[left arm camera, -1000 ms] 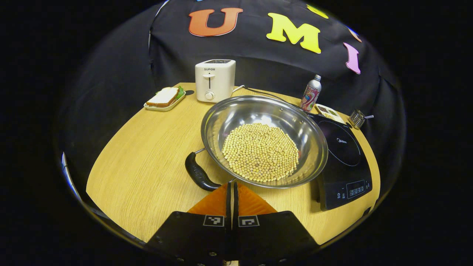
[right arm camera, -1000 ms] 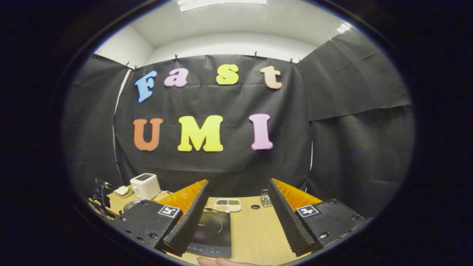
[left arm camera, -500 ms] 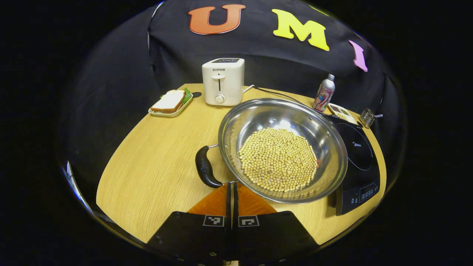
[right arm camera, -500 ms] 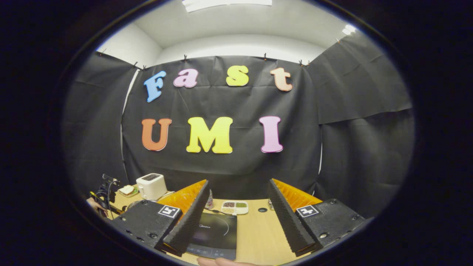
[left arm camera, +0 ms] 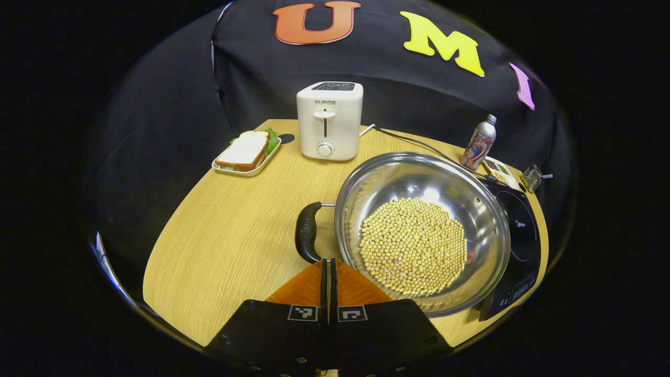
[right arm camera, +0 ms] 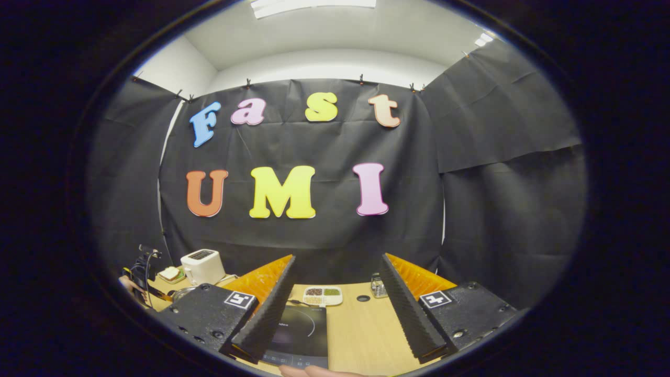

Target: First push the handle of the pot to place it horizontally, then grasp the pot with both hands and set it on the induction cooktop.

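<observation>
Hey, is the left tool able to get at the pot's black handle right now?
Probably yes: the left tool, shut, sits right at the near end of the black handle, and only bare table lies around it.

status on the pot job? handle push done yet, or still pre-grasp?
Done: nothing settled yet. In hand: the left gripper, fingers closed together, has its tips at the black handle of the steel pot of soybeans, so the push looks underway. The right gripper is open, raised above the black induction cooktop, holding nothing. Left: the two-gripper grasp and the lift; the pot sits on the wooden table, its rim overlapping the cooktop's edge.
</observation>
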